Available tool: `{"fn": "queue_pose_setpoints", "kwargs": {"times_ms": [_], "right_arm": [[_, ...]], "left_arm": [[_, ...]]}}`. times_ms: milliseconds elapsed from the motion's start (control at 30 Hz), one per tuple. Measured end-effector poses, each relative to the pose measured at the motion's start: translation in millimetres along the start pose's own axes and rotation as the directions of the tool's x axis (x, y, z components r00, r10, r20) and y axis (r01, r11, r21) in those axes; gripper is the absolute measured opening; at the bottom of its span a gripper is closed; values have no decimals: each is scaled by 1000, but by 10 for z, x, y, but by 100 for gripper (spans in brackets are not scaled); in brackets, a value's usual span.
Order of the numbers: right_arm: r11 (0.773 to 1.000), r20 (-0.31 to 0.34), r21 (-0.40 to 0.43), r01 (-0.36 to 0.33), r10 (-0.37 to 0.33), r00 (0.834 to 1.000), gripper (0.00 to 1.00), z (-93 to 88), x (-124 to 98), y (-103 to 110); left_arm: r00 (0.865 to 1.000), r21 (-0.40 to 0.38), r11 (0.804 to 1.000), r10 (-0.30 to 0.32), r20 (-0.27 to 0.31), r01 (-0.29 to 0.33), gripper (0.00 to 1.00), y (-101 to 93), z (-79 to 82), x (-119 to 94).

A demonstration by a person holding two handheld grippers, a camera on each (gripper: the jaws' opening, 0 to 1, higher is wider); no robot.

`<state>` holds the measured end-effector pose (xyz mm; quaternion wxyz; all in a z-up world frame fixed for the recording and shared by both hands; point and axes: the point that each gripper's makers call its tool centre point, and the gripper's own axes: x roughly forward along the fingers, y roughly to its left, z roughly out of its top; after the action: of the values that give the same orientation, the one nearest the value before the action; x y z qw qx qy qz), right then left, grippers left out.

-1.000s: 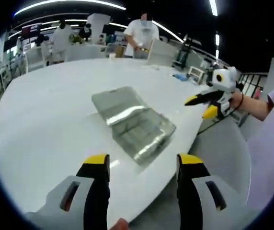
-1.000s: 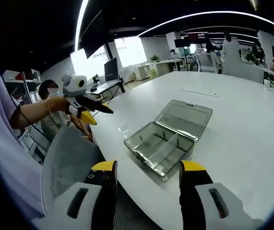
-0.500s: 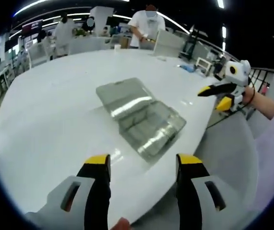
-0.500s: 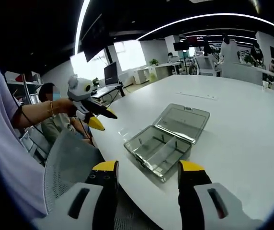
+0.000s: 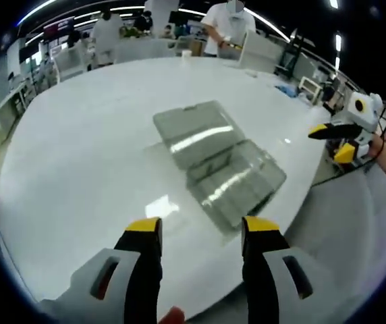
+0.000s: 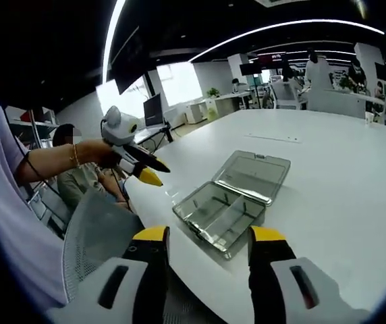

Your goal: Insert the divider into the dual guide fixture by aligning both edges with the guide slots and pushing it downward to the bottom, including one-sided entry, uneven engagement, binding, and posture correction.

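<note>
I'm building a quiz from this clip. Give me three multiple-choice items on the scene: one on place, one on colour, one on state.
1. Where does the clear plastic box sit?
A. on the white table, near its edge
B. on a chair
C. on the floor

2. What colour are the tips of the right gripper?
A. red
B. yellow
C. green

3. How is the box lid?
A. shut
B. taken off
C. open, laid back flat

Answers: 1 A, the box rests on the table top close to the rim. 2 B, both tips are yellow. 3 C, the lid lies back behind the tray, still joined.
</note>
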<state>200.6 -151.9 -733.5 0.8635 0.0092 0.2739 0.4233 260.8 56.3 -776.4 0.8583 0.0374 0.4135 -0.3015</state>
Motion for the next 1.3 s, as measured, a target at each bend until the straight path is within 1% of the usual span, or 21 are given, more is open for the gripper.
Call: {"fn": "queue_pose_setpoints", "kwargs": {"times_ms": [67,200,233,267,333,367,500,567,667,733,800,833,933,1033,1167,1300], "right_arm": [[1000,3,-2,-4,4,1000,43,11,-4,9],[1000,7,-9,-10,10,1000,43,30,-12,23],[1000,5,-11,-10,10,1000,43,32,-16,24],[1000,-1,-16,-10,10,1000,43,26,-20,23],[1000,-6,-27,-13,13,1000,43,23,-26,32],[999,-11,-33,-15,15,1000,43,21,-29,39],[998,-20,-55,-20,19,1000,43,26,-36,69],[998,-21,-65,-23,22,1000,43,45,-36,86],[997,-13,-74,-31,30,999,43,89,-30,125],[995,-17,-90,-32,30,999,43,102,-20,146],[993,-22,-110,-34,32,999,42,104,-12,169],[993,-23,-115,-38,36,999,42,105,-11,186],[991,-23,-124,-50,48,999,42,110,-11,226],[990,-24,-131,-52,49,999,42,113,-16,227],[991,-15,-127,-51,49,999,42,132,-28,212],[991,-7,-123,-48,48,999,41,149,-34,193]], "left_arm": [[1000,-14,1000,12,-4,-12,44,15,8,31],[999,-71,997,33,-40,-36,44,59,-28,92],[996,-105,993,43,-75,-50,44,81,-82,106],[993,-118,990,59,-105,-71,44,114,-133,105],[992,-114,990,70,-109,-83,44,157,-136,162],[990,-118,989,76,-123,-91,44,174,-158,183],[985,-160,981,88,-151,-112,44,220,-201,225],[982,-168,978,95,-165,-123,44,256,-215,258],[973,-166,975,114,-199,-148,45,290,-252,281],[968,-183,970,115,-223,-157,45,302,-288,296],[963,-214,960,129,-235,-181,45,336,-312,314],[962,-208,961,133,-238,-184,45,346,-317,328],[951,-218,955,135,-277,-199,45,344,-381,379],[947,-237,948,138,-289,-211,44,354,-377,418],[946,-264,939,141,-291,-221,43,338,-344,465],[942,-264,937,144,-302,-228,43,313,-337,491]]}}
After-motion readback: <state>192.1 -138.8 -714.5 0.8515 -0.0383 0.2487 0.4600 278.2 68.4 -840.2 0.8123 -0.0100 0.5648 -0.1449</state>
